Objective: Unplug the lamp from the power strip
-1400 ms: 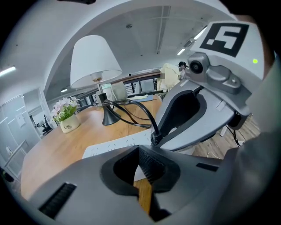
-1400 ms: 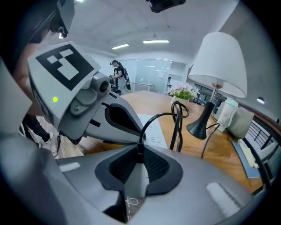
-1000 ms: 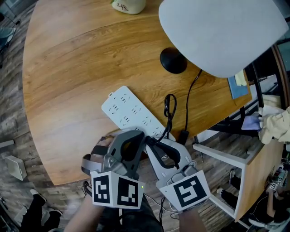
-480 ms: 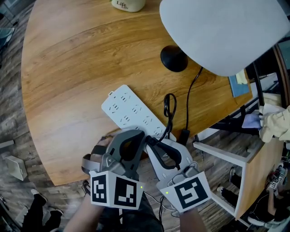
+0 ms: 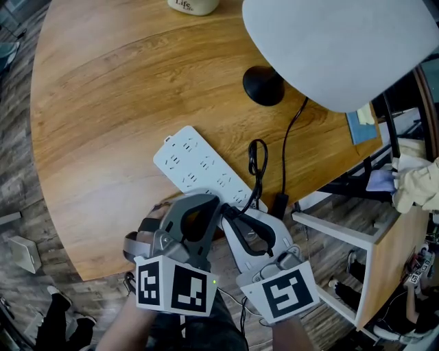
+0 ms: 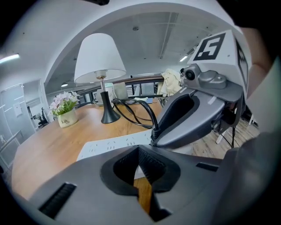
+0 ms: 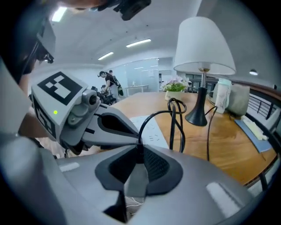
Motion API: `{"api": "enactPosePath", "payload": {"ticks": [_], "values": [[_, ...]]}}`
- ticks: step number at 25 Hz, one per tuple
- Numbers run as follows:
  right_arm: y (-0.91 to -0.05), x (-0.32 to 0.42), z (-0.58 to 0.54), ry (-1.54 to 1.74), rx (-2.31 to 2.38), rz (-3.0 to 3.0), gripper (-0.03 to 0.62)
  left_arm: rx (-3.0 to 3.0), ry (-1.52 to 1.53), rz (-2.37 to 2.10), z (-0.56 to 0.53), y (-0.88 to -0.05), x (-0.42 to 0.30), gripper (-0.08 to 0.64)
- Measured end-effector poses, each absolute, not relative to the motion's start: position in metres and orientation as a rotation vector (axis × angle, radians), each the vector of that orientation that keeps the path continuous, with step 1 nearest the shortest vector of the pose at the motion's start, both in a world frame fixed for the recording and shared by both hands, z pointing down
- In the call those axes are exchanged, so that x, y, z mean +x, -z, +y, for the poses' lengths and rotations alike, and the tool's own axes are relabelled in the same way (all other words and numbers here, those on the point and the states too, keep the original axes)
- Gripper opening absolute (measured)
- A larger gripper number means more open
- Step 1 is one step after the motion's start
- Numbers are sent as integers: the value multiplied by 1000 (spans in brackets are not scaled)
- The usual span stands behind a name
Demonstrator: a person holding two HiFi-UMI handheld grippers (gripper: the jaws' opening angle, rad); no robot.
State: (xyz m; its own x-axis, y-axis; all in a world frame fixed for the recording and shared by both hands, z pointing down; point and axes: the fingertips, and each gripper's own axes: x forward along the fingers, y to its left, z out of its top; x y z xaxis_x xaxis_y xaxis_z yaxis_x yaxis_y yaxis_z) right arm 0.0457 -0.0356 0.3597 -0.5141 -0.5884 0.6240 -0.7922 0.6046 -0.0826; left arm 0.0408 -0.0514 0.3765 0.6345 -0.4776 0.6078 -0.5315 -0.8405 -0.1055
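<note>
A white power strip (image 5: pixel 195 168) lies slantwise on the round wooden table (image 5: pixel 103 103). The lamp, with a white shade (image 5: pixel 336 48) and a black base (image 5: pixel 263 87), stands at the far right. Its black cord (image 5: pixel 257 161) loops down to the strip's near end. There my right gripper (image 5: pixel 233 211) is shut on the black plug, and the cord rises straight out of its tips (image 7: pixel 139 148). Whether the pins sit in the socket is hidden. My left gripper (image 5: pixel 214 204) is shut with nothing in it (image 6: pixel 139 151), its tip against the strip's near end, touching the right gripper.
A white flower pot (image 5: pixel 194 5) stands at the table's far edge. A blue pad (image 5: pixel 360 127) lies near the right rim. Beyond the rim stands a white shelf frame (image 5: pixel 343 236). The table's near edge runs just under both grippers.
</note>
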Motion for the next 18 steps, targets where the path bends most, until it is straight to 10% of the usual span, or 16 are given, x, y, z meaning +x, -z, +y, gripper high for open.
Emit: {"api": "enactPosePath", "payload": {"ticks": [18], "values": [[-356,41,-33,-318,1050,-2209,64,2750,-977,-853,-52,-376,41,-6]]}}
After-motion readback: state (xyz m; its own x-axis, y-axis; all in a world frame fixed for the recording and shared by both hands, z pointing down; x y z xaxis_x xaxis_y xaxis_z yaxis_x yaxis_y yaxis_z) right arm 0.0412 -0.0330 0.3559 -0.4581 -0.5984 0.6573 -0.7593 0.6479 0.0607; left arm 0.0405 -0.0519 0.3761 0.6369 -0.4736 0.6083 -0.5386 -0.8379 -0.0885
